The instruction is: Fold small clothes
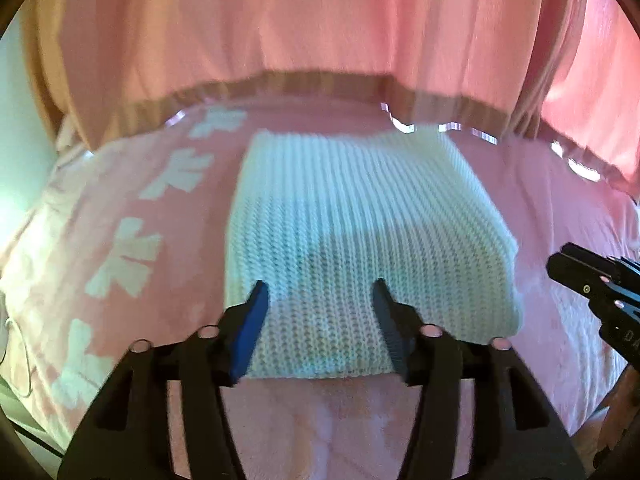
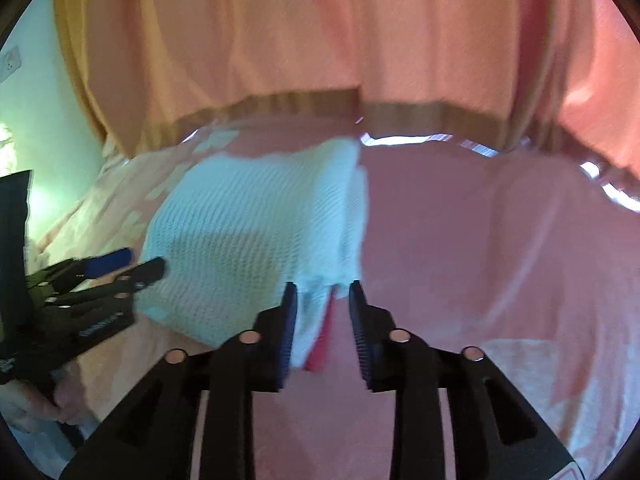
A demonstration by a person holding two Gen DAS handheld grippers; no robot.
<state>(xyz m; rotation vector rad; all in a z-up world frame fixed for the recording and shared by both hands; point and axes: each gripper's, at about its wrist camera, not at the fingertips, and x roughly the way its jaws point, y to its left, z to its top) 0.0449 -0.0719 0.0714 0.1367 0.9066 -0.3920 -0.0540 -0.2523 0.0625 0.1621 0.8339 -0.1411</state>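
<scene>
A pale mint knitted garment (image 1: pixel 352 224) lies folded into a thick rectangle on the pink bedspread (image 1: pixel 560 208). My left gripper (image 1: pixel 320 292) is open and hovers over its near edge, jaws apart with nothing between them. My right gripper (image 2: pixel 322 292) is open at the garment's (image 2: pixel 248 232) near right corner, where a red strip (image 2: pixel 322 340) shows under the folded edge. Each gripper shows in the other's view: the right one (image 1: pixel 592 280) at the right edge, the left one (image 2: pixel 132 266) at the left.
Peach-pink curtains (image 1: pixel 320 32) hang behind the bed. White bow patterns (image 1: pixel 124 260) run along the bedspread's left side. A pale green wall (image 2: pixel 36 128) stands at the left. Bare bedspread (image 2: pixel 500 260) lies to the right of the garment.
</scene>
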